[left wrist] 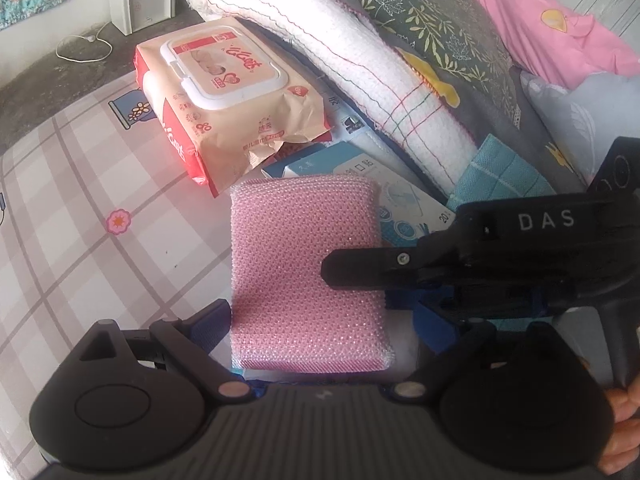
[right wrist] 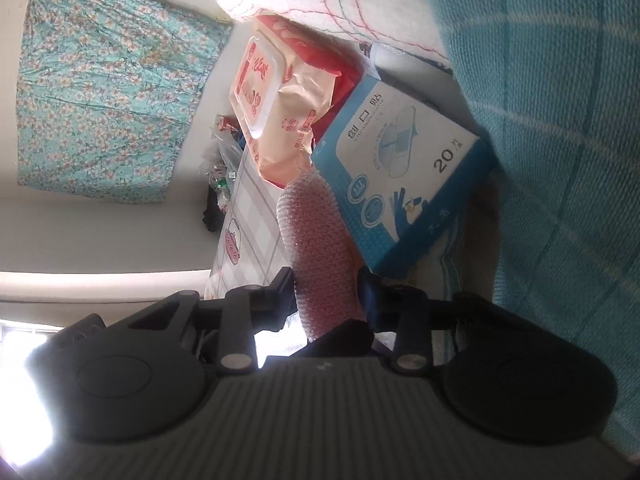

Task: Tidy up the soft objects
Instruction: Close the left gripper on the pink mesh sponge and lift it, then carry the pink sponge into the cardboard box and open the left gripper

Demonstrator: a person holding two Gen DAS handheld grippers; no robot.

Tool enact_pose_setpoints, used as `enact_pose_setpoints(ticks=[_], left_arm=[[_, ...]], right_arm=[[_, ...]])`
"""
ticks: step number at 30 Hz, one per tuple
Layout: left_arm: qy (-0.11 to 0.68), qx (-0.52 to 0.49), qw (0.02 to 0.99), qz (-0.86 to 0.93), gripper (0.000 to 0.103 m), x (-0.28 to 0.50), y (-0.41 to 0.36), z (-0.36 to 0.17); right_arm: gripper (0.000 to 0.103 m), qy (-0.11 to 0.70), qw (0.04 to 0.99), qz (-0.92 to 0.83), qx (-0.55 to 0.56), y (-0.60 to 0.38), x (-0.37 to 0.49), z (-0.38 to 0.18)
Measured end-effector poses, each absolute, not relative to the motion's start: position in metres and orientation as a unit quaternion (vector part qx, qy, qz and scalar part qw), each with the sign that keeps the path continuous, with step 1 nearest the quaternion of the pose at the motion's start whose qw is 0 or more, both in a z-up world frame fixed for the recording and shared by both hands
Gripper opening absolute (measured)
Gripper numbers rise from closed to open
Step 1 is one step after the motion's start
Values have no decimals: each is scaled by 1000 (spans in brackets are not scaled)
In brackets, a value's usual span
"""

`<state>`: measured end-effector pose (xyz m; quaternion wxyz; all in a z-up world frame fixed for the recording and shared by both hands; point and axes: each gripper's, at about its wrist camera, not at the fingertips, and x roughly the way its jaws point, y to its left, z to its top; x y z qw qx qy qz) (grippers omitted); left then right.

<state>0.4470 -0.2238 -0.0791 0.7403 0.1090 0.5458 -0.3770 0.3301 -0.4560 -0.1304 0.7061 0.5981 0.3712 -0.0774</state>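
The right hand-held gripper [right wrist: 326,300] is clamped across the near right edge of a pink scrubbing sponge [left wrist: 306,272], its fingers pinching the sponge's thin sides. Seen from the left wrist, the sponge lies flat on the checked bench [left wrist: 80,208], its long axis running straight away from the left hand-held gripper [left wrist: 320,328]. That one stands wide apart, one finger on either side of the sponge's near end, touching nothing as far as can be seen. So the right one already has the sponge and is the nearer. Just beyond the sponge sit a blue box of plasters [right wrist: 404,176] and a pack of wet wipes [left wrist: 228,104], then a heap of folded towels [left wrist: 384,92] and bedding.
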Motion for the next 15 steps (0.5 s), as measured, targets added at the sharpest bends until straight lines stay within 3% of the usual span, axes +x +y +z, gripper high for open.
enact_pose_setpoints(ticks=[7,15], left_arm=[[539,98,750,-372,92,440,-217,-58],[508,85,774,-368,92,396,-185,10]], right_arm=[[29,355,713,-58,602,-454,328,-115],[29,333,740,-4,585,-424,297,-55]])
